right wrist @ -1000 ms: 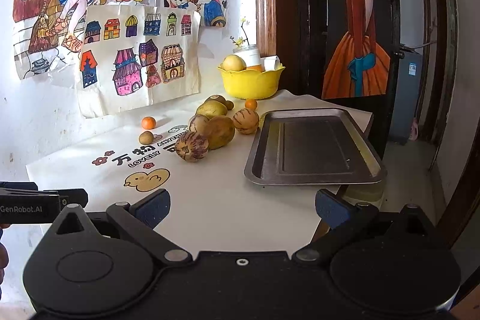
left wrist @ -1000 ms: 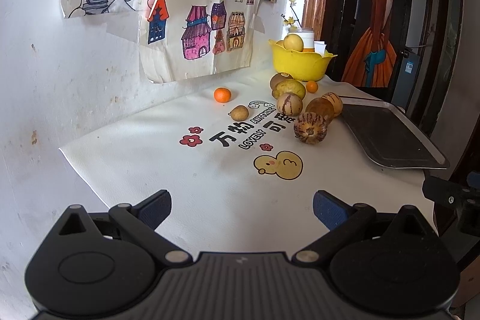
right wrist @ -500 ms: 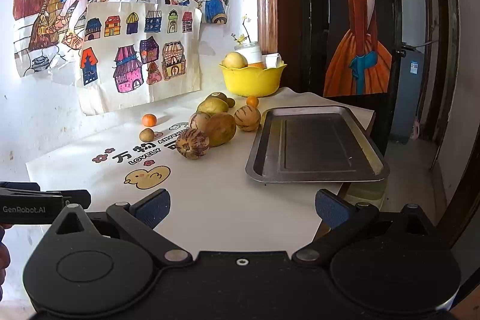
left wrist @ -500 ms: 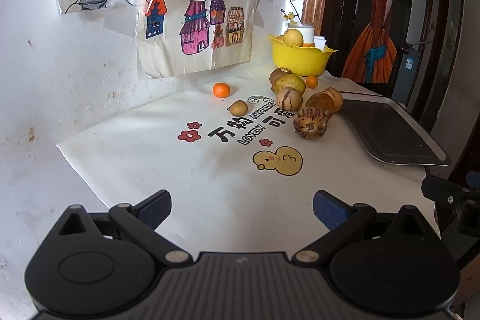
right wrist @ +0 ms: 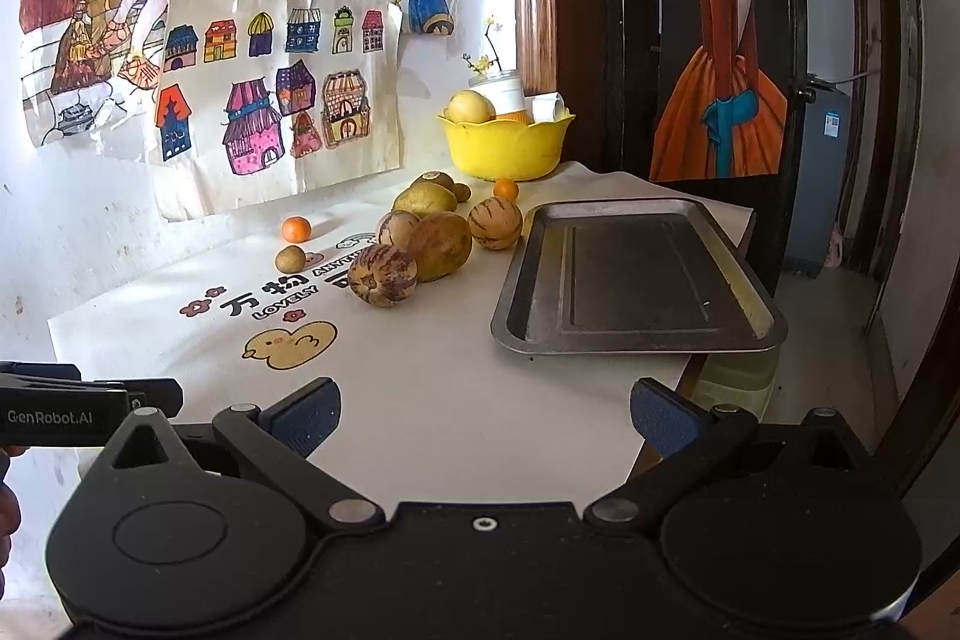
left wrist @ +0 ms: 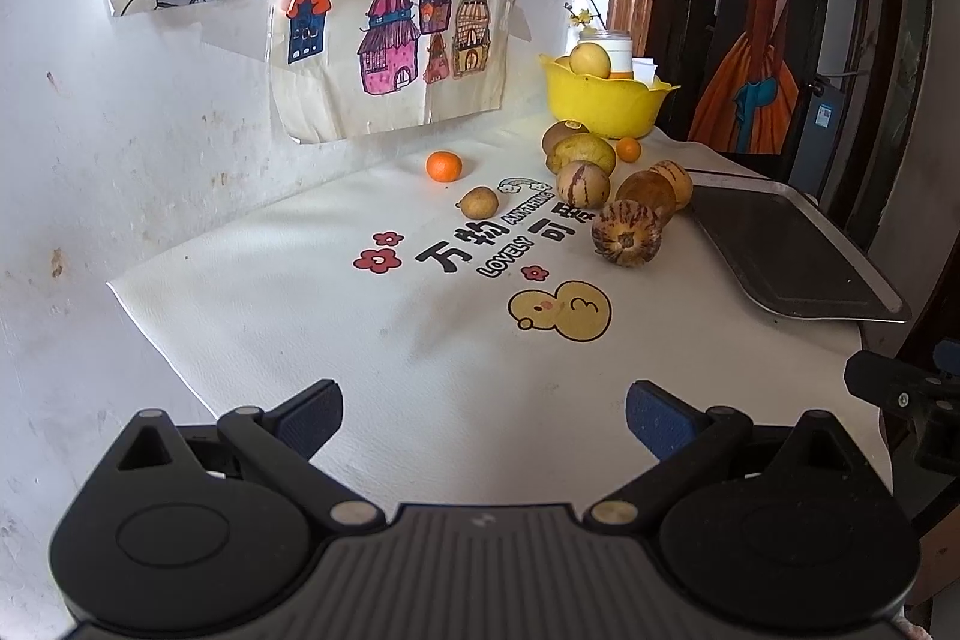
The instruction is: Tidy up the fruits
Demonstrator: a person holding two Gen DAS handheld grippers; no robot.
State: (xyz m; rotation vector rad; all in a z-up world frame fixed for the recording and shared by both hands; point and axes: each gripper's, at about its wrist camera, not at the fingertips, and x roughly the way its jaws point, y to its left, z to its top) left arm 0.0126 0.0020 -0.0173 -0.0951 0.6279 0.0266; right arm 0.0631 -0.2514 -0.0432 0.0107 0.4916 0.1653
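Both hand-held grippers hovered low over the near end of the tabletop (left wrist: 312, 340), each with its jaws spread wide and nothing between them. The left hand-held gripper (left wrist: 483, 415) pointed across the white mat (left wrist: 270, 292), whose printed duck (left wrist: 561, 310) lay just ahead of its fingers. The right hand-held gripper (right wrist: 485, 415) sat beside it, with the left unit's dark body showing at the left edge of the right wrist view.

The fruits lay well ahead of both grippers, loose on the mat. A striped melon (right wrist: 382, 275) was the nearest, touching a brown fruit (right wrist: 443, 245) behind it; two more striped melons (right wrist: 495, 222) and a greenish fruit (right wrist: 425, 201) clustered farther back. A small orange (left wrist: 444, 166) and a small brown fruit (left wrist: 478, 203) lay apart, ahead and to the left of the left gripper. Another small orange (right wrist: 506, 189) rested farther off, just in front of the yellow bowl (right wrist: 504, 148), which held a pale round fruit (right wrist: 471, 107) at the far end of the tabletop.

A dark metal tray (right wrist: 636, 274) stood bare ahead and to the right of the right gripper, just beside the fruit cluster, its near corner overhanging the tabletop edge. Children's drawings (right wrist: 276, 100) hung on the wall beyond.
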